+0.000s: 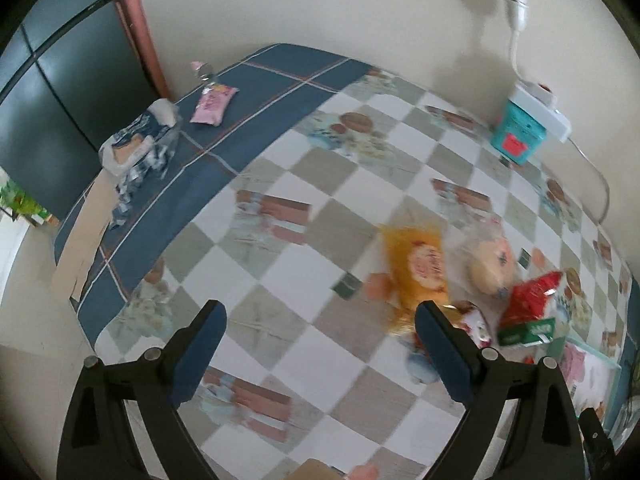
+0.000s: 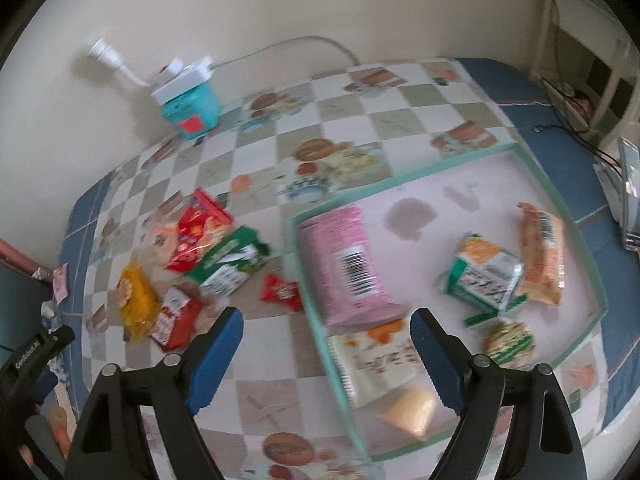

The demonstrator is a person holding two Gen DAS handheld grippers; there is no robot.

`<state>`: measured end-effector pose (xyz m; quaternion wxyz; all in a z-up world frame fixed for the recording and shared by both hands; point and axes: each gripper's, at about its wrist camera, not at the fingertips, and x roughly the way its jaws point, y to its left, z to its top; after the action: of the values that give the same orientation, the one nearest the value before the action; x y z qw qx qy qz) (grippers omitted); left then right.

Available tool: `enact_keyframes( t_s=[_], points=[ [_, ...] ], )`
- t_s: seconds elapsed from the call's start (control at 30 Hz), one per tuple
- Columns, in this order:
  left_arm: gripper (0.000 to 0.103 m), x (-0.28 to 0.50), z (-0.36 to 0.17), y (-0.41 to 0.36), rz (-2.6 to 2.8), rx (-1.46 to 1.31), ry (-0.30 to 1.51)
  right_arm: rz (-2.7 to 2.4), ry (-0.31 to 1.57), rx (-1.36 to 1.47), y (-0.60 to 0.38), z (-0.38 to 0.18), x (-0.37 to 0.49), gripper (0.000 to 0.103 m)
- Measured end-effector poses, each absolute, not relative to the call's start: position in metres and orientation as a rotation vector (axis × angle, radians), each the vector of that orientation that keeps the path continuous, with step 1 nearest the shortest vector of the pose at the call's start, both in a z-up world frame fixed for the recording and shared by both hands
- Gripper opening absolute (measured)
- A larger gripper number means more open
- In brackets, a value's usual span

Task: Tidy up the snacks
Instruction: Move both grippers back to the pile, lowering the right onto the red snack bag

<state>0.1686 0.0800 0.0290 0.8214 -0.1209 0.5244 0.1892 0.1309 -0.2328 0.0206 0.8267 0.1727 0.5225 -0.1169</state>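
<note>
The left tool (image 1: 320,334) hangs above the checkered tabletop (image 1: 304,248) with its blue-padded jaws spread wide and nothing between them. Just ahead of its right finger lies a blurred yellow-orange snack packet (image 1: 416,264), with a clear bag holding a pale round bun (image 1: 490,268) beside it and a red-and-green wrapped snack (image 1: 528,312) further right. Far off, on the blue border of the cloth, lie a pink packet (image 1: 211,105) and a crumpled blue-and-white bag (image 1: 138,142).

The right tool (image 2: 326,340) is also spread wide and holds nothing, hovering over the near-left corner of a shallow white tray with a mint-green rim (image 2: 472,156). Inside the tray lie a large pink packet with a barcode (image 2: 346,266), a green-and-orange cracker pack (image 2: 486,274), an orange snack bag (image 2: 544,252) and a small round green-wrapped snack (image 2: 510,344). Left of the tray, loose on the tabletop, sits a cluster of red, green and yellow packets (image 2: 204,256).
</note>
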Motion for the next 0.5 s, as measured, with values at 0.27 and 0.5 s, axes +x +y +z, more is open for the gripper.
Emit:
enact_keyframes(
  t_s=[0.27,0.5],
  points=[
    [0.095,0.182,0.015,0.108,0.451,-0.336,1.138,-0.177,1.097,0.301,-0.193,0.018,0.155,0.102],
    [0.095,0.225,0.025,0.093,0.417,-0.355,1.141,-0.135,1.131,0.259,-0.182,0.007,0.204,0.102]
  ],
)
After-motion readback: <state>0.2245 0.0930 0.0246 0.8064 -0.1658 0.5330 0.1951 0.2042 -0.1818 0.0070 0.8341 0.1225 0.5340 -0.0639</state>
